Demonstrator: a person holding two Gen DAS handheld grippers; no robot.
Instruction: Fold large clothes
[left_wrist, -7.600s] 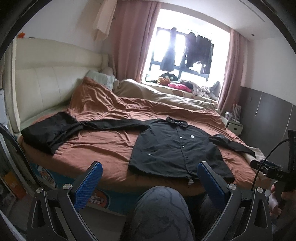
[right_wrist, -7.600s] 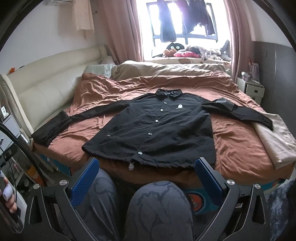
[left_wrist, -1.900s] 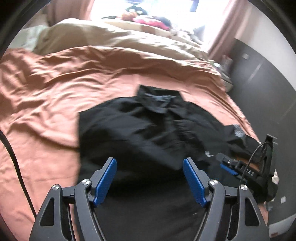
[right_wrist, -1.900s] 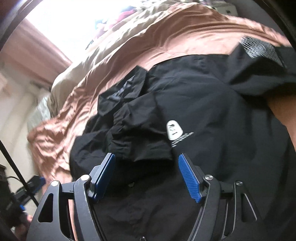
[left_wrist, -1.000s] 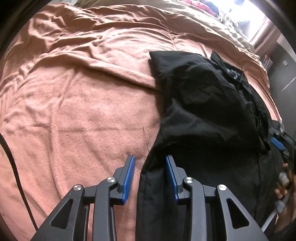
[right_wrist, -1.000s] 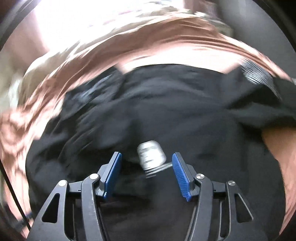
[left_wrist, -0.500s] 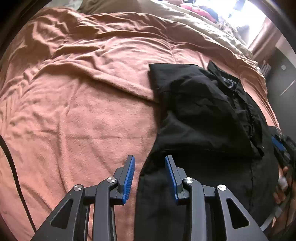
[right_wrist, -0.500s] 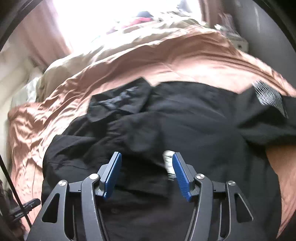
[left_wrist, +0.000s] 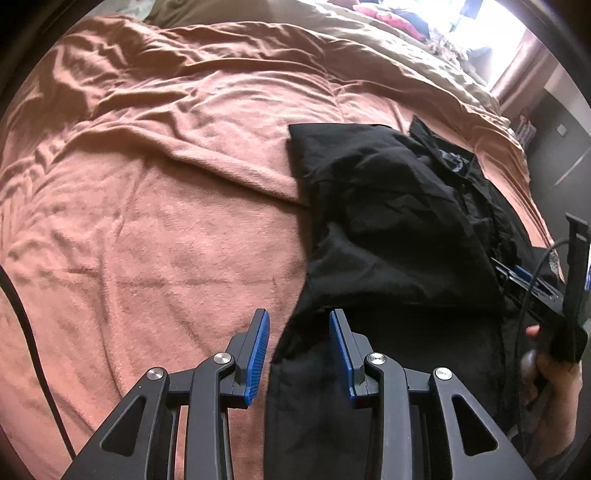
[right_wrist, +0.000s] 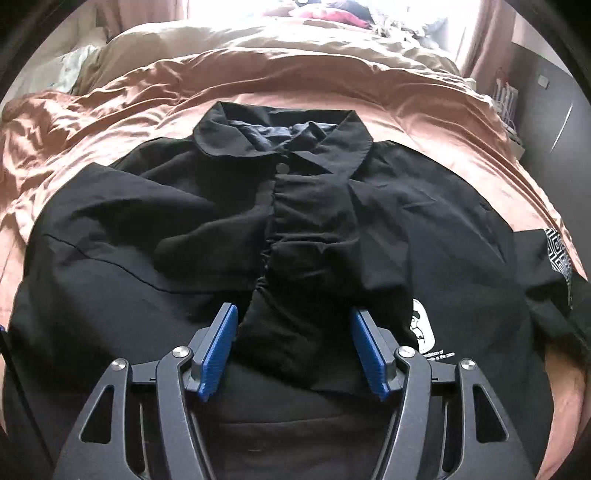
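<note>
Your left claw (left_wrist: 299, 350) hangs over the near left edge of the black shirt (left_wrist: 399, 229), its blue pads only partly apart. The folded side edge runs up between them, but the pads do not press on it, so nothing is held. Your right claw (right_wrist: 291, 347) stands wider, and its jaws are opening — a bunched fold of the folded-in sleeve (right_wrist: 317, 236) lies between the pads, apparently just let go, with no pinch on the cloth.

The shirt lies face up on the rust-coloured bedspread (left_wrist: 166, 221), hem toward you and collar (right_wrist: 284, 136) away, so its long axis runs straight out from both claws. The left side is already folded in across the chest. The right sleeve (right_wrist: 554, 273) lies out to the right, well clear of the body. That is the relation the next move looks to turn on: the loose sleeve is off to the right of your right claw, so that hand is much the nearer — the left would have to cross the whole shirt.

On the chest just right of the right claw sits a small white logo (right_wrist: 421, 325) with a line of white text under it, too small to read. The outstretched sleeve carries a white geometric patch (right_wrist: 557, 251).

Beyond the collar lies a beige duvet (right_wrist: 295, 51), then the bright window.
</note>
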